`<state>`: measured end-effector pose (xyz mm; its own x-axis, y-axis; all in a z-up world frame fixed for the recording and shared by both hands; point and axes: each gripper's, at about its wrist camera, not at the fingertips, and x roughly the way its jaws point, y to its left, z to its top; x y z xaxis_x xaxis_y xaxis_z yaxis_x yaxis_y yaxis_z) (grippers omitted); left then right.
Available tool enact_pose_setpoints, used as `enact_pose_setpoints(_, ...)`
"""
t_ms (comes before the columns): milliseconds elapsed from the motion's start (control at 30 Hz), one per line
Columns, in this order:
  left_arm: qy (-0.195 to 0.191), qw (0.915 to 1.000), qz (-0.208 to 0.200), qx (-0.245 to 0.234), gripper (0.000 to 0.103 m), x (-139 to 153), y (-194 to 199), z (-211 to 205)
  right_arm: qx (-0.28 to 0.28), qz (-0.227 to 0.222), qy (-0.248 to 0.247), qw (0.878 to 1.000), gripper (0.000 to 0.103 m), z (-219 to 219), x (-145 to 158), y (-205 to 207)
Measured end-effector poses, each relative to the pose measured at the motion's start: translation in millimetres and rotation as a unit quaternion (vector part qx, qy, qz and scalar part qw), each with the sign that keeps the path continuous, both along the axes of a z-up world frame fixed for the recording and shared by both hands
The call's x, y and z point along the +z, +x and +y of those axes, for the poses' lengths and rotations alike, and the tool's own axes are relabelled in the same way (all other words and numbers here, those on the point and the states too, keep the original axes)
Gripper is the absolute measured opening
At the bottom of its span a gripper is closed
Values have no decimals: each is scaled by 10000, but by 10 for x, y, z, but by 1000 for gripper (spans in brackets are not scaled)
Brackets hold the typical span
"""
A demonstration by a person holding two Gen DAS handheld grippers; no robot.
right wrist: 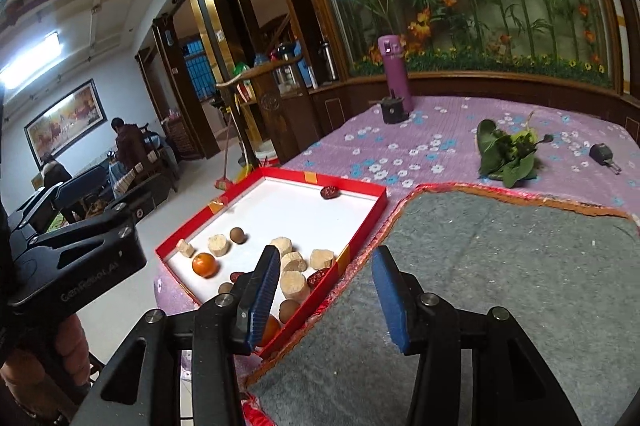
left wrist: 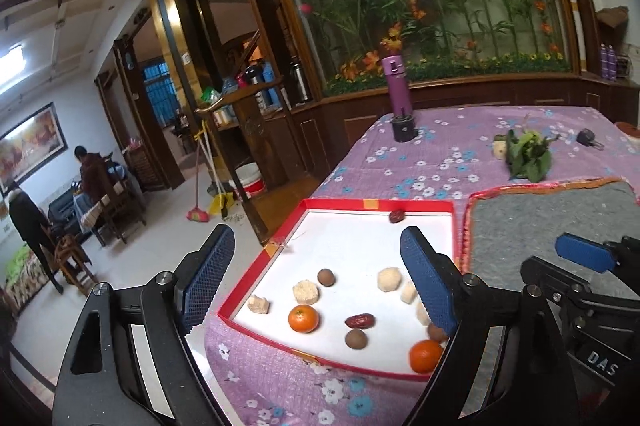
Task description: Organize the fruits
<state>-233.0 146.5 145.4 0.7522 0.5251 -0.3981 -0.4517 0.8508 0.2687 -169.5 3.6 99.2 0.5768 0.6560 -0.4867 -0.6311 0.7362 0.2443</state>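
A red-rimmed white tray lies on the purple flowered cloth. It holds two oranges, brown round fruits, red dates and several pale cake pieces. One date lies at the far rim. My left gripper is open and empty above the tray's near end. My right gripper is open and empty over the tray's right rim and a grey mat. The right gripper also shows in the left wrist view.
A bunch of green leaves lies beyond the mat. A purple bottle and a black cup stand at the far table edge. A small black object lies far right. The table's left edge drops to the floor.
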Motion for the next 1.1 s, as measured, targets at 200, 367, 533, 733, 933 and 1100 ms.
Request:
enact_pose_setpoints(200,-339,9993,-53,-163,86,152,-69,-75,-94,-64,76,9999,47,-104,48,1)
enact_pose_setpoints(367,-287,9995,-155,-26,86,226,-110,-71,-99,-19,91,9999,47,-128,34,36)
enact_pose_setpoints(533,-365,9992,-169,-74,86,254,-140,-44,-41,-3,76,10000,47,-87,16,32)
enact_pose_setpoints(733,-130,9994,-285,-115,86,252,-183,-77,38,-11,4,10000,47,-6,-3,22)
enact_pose_setpoints(933,-198,9989,-434,45,86,271,-240,47,128,-9,-39,9999,47,78,-27,-13)
enact_pose_setpoints(1100,-202,9989,-420,54,86,266,-240,82,215,-11,-148,9997,47,164,-78,-36)
